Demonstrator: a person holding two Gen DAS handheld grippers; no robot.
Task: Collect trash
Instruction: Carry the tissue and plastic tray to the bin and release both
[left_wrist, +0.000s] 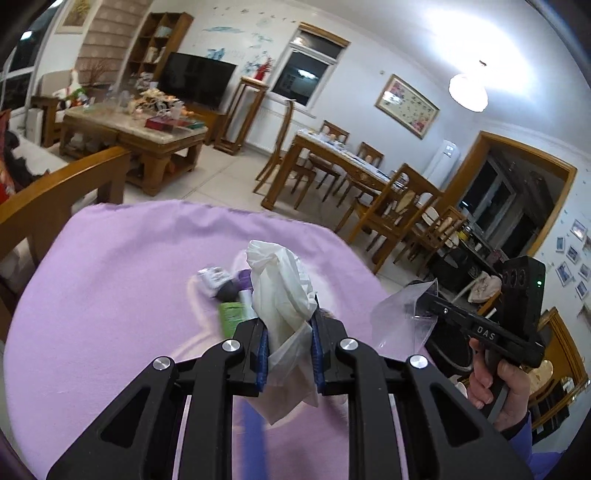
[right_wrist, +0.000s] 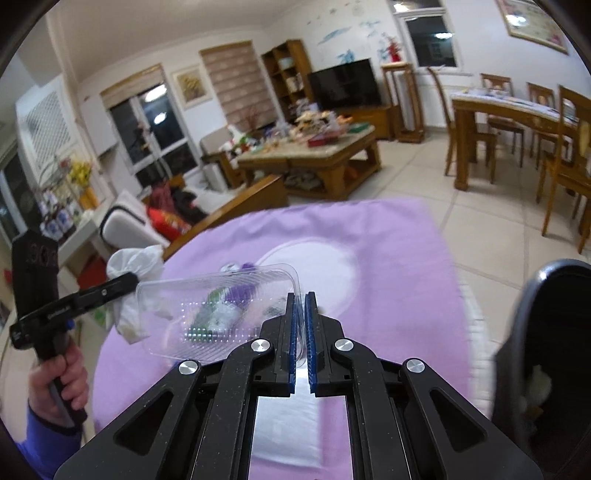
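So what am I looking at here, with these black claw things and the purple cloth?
No robot here: a person holds a hand-squeezed tool in each hand, each with a camera looking along its two fingers. One picture is from the left tool, which is pinching a crumpled white tissue. The other is from the right tool, which grips a clear plastic tray by its edge. Each picture also catches the other tool from the side. Below is a table under a purple cloth, with a few small scraps of trash on it. The dark bin at the right edge is probably for the trash.
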